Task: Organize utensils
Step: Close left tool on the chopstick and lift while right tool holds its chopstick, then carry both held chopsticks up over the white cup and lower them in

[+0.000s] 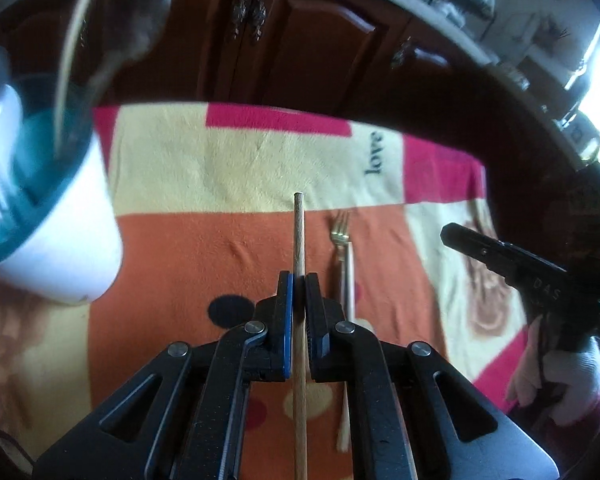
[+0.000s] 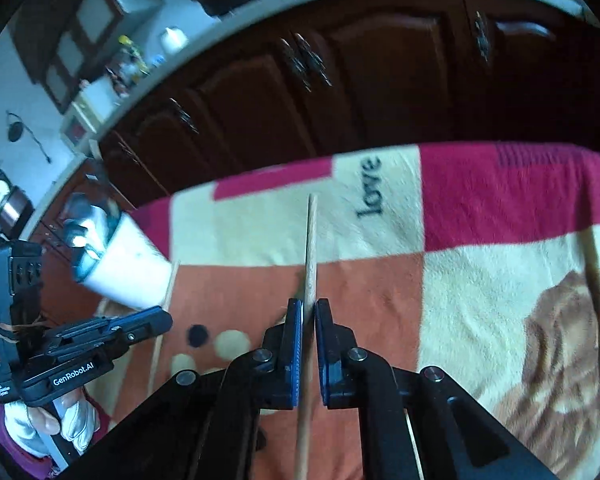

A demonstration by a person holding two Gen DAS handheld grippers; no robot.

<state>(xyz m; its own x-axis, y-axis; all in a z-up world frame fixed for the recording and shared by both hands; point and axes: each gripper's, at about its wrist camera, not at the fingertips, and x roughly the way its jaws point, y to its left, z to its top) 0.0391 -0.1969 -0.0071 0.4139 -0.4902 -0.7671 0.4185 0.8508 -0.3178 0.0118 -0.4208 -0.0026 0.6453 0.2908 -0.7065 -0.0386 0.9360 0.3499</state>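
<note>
A: Closest in, what is each tool doing?

B: The left gripper (image 1: pixel 299 280) is clenched on a chopstick (image 1: pixel 299 236) that runs straight out between its pads. The right gripper (image 2: pixel 309 308) grips a second chopstick (image 2: pixel 310 240) the same way. Both sticks look lifted clear of the blanket (image 1: pixel 188 256).

A: And beyond them?

B: In the left view a fork (image 1: pixel 342 240) lies flat on the blanket just right of the held stick, with something pale alongside its handle that I can't make out. Further left stands a white cup (image 1: pixel 76 248) with a blue inside, blurred, seemingly with utensils already in it. Dark cabinets (image 1: pixel 260 40) sit behind.

A: What might go wrong?

B: Each stick is pinched along a thin line, so I'd judge it can pivot or slip if a hand swings fast. A long tip may also catch the cup's rim and tip it. And both hands heading for one cup could knock together.
</note>
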